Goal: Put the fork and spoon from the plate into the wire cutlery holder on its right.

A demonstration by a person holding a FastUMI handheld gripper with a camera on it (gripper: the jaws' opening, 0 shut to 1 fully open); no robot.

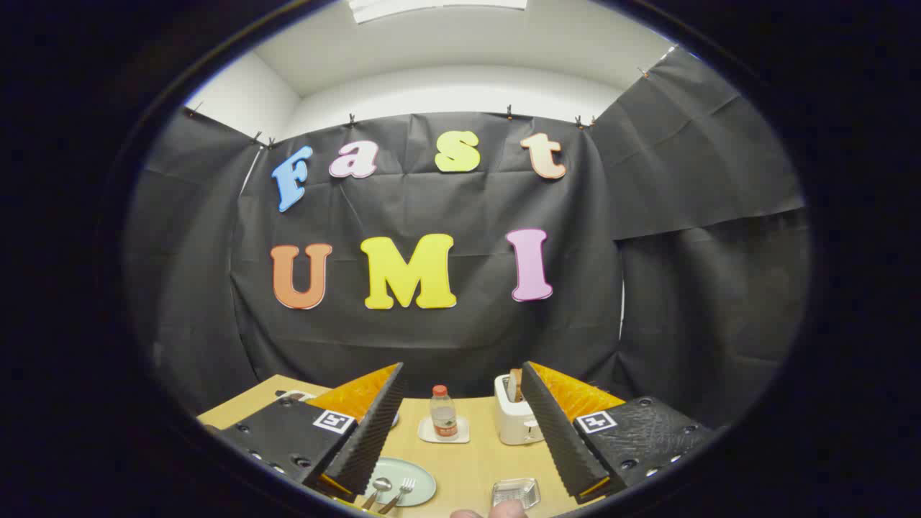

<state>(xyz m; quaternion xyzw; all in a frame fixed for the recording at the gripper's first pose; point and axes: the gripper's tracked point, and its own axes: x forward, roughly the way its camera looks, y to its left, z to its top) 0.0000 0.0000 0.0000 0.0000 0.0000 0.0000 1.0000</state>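
Observation:
A pale green plate (419, 475) lies on the wooden table, close to my left finger. On it rest a spoon (377, 490) and a fork (400, 493), side by side, heads pointing away from me. To the plate's right stands the wire cutlery holder (516, 491), seen from above with nothing in it. My gripper (460, 403) is held high above the table, its fingers wide apart and open, nothing between them. Plate and holder both sit below the gap between the fingers.
A small bottle (443, 412) with a red cap stands on a white coaster at the table's far side. A white toaster (516, 418) is to its right. A person's fingertips (496, 511) show near the holder.

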